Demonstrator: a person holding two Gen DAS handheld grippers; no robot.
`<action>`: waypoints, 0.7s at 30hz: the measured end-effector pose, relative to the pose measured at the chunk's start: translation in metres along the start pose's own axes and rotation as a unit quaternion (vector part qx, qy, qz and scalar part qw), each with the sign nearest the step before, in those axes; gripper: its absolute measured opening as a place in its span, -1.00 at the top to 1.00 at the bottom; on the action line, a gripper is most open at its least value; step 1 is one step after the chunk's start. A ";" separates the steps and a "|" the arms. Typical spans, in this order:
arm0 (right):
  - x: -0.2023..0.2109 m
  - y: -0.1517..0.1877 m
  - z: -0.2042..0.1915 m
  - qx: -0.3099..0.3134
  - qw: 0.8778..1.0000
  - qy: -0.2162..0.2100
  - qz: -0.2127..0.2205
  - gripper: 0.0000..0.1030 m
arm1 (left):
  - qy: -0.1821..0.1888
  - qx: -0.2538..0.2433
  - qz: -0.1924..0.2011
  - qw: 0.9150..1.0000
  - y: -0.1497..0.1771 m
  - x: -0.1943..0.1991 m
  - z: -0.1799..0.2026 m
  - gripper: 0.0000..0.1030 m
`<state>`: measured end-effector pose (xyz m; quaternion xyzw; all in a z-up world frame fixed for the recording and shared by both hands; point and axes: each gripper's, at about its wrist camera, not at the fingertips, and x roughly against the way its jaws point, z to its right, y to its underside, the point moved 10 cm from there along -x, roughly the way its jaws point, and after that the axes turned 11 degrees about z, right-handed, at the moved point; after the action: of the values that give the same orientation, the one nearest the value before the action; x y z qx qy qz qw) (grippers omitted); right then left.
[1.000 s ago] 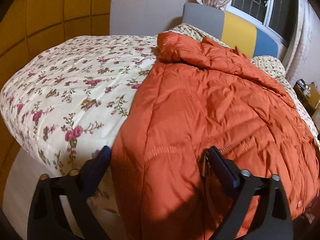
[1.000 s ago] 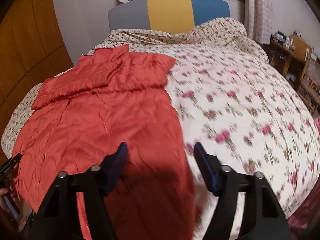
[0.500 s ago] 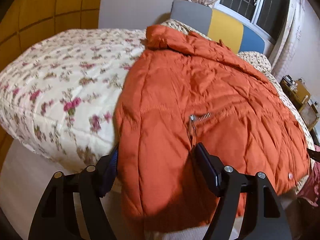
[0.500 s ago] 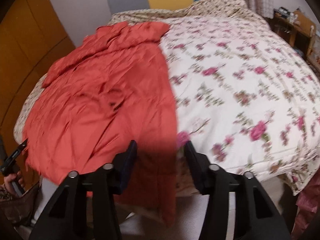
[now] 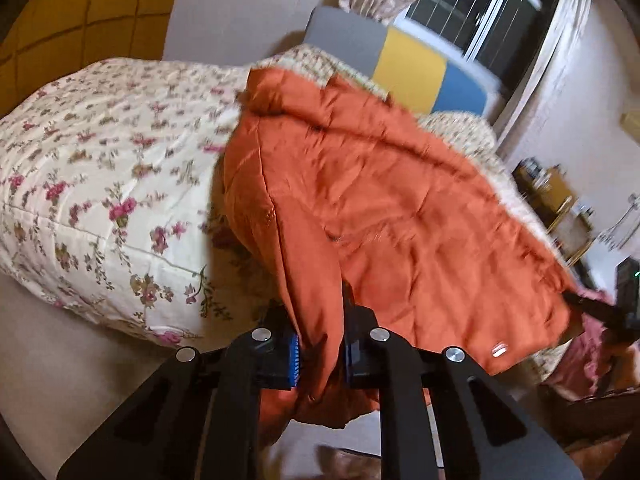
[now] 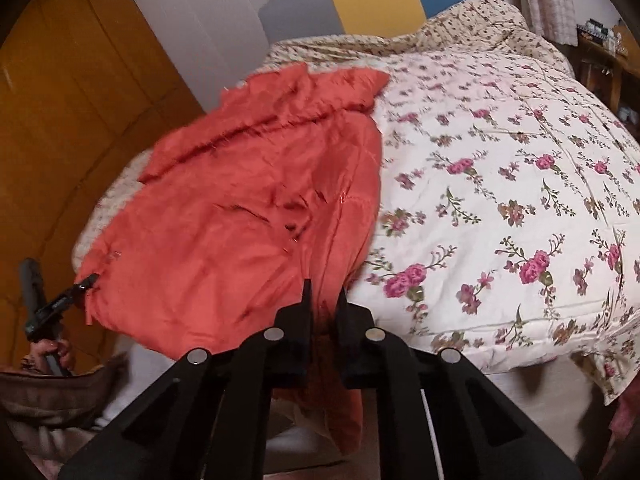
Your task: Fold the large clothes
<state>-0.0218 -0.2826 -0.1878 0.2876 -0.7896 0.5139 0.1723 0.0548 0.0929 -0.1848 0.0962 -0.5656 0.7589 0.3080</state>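
No readable text, labels, brands or numbers in either view.

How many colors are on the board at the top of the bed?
3 on the headboard: gray on the left, yellow in the middle, blue on the right. The quilt may hide more lower down.
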 end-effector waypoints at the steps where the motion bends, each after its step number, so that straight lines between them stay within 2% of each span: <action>1: 0.007 -0.002 -0.005 -0.005 1.000 -0.014 0.004 0.85 | 0.005 0.004 0.006 1.000 -0.005 0.006 0.003 0.71; 6: 0.018 -0.021 -0.023 -0.014 0.999 -0.043 0.028 0.85 | 0.024 0.032 0.043 0.998 -0.035 0.019 0.012 0.71; 9: 0.012 -0.043 -0.028 -0.029 0.997 -0.057 0.047 0.85 | 0.031 0.027 0.060 0.997 -0.058 0.015 0.019 0.71; 15: -0.008 -0.106 -0.032 -0.045 0.993 -0.055 0.090 0.86 | 0.022 0.051 0.084 0.995 -0.118 -0.016 0.016 0.71; 21: -0.042 -0.163 -0.020 -0.091 0.989 -0.057 0.101 0.86 | 0.012 0.078 0.077 0.994 -0.162 -0.064 0.005 0.71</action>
<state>0.1134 -0.3032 -0.0872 0.2187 -0.8665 0.4375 0.0994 0.1977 0.0926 -0.0856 0.0670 -0.5065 0.8233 0.2472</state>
